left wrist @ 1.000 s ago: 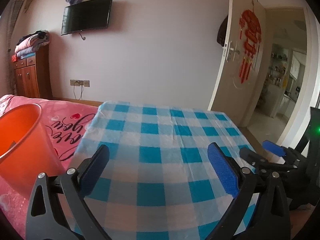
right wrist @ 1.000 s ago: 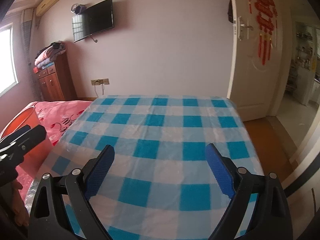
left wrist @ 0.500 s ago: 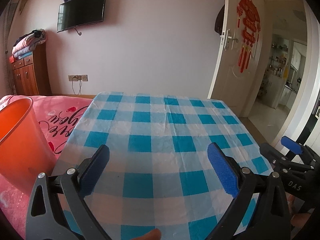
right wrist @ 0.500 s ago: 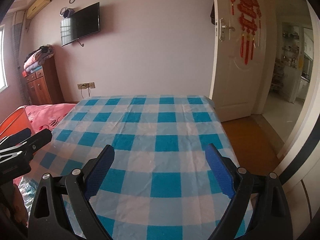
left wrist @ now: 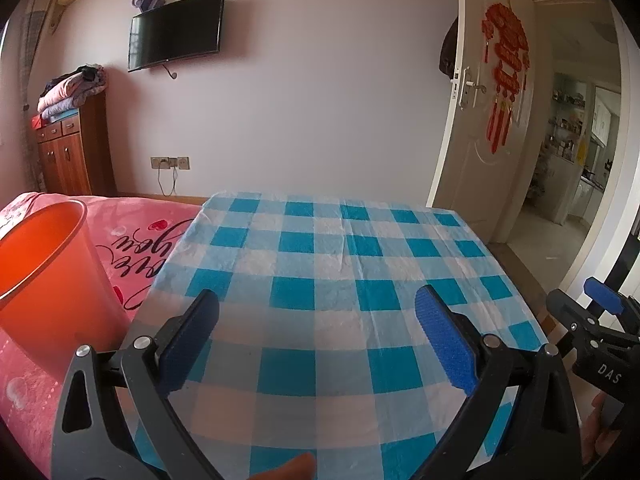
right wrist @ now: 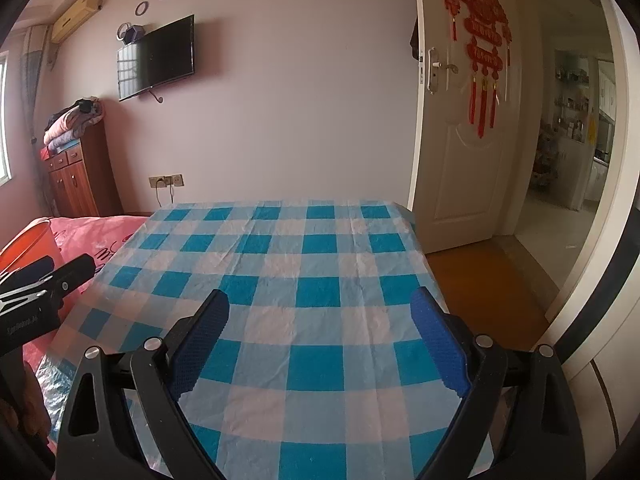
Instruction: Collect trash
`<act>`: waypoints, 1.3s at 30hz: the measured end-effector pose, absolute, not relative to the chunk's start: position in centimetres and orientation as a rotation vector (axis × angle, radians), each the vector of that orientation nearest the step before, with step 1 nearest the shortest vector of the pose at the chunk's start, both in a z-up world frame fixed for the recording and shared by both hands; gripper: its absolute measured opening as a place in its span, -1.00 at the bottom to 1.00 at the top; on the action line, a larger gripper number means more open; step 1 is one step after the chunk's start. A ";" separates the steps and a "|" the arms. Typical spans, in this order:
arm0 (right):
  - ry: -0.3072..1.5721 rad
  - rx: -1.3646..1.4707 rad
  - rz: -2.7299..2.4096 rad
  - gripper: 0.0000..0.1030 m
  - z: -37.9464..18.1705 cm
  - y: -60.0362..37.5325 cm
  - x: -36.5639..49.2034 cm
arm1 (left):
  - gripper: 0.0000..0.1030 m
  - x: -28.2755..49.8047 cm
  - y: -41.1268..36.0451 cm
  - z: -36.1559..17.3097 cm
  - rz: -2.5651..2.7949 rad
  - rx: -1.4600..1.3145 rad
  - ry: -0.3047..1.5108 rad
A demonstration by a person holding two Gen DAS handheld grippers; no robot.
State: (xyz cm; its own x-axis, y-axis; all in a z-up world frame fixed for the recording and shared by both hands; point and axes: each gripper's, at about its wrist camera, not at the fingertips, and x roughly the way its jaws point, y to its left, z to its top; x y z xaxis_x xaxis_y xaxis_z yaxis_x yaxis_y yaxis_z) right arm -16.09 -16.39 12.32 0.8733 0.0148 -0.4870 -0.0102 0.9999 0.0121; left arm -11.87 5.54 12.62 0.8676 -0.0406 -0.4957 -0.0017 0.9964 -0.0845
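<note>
Over a surface [left wrist: 340, 264] draped in blue-and-white checked plastic cloth, the left gripper [left wrist: 316, 344] and right gripper [right wrist: 320, 344] hover with fingers spread wide, empty. No trash is visible; the thin orange plastic bin [left wrist: 44, 280] beside it looks light, best gripped at its rim.

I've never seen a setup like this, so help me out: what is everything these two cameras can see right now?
Tablecloth: one, blue-and-white check, covering the table ahead.
Bucket: one, orange, left of the table on the bedspread.
Bedspread: one, pink, left.
Television: one, black, on the wall.
Cabinet: one, brown wood, far left, folded blankets on top.
Door: one, white, open, with a red hanging ornament.
Left gripper: black, blue pads, open, empty.
Right gripper: same, open, empty.
</note>
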 end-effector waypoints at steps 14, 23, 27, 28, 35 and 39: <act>0.509 0.008 0.013 0.77 12.3 -16.4 -16.2 | 0.92 -11.9 5.4 12.8 -0.013 -0.080 0.518; 0.516 0.010 0.016 0.77 12.2 -16.4 -16.2 | 0.92 -11.3 5.3 12.3 -0.006 -0.076 0.530; 0.520 0.012 0.016 0.77 12.0 -16.5 -16.0 | 0.92 -11.1 5.0 12.0 -0.007 -0.072 0.537; 0.521 0.015 0.017 0.77 11.9 -16.6 -15.8 | 0.92 -11.1 5.0 12.0 -0.007 -0.070 0.538; 0.526 0.016 0.017 0.77 11.6 -16.7 -15.6 | 0.92 -10.9 4.8 11.7 -0.004 -0.066 0.544; 0.529 0.018 0.017 0.77 11.5 -16.8 -15.5 | 0.92 -10.9 4.8 11.7 -0.003 -0.066 0.545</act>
State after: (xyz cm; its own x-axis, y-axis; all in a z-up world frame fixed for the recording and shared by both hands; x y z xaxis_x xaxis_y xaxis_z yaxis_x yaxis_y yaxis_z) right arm -15.52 -16.78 11.52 0.8633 0.0211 -0.5042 -0.0119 0.9997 0.0213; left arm -10.86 4.83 11.67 0.8554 -0.0204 -0.5175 -0.0148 0.9979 -0.0637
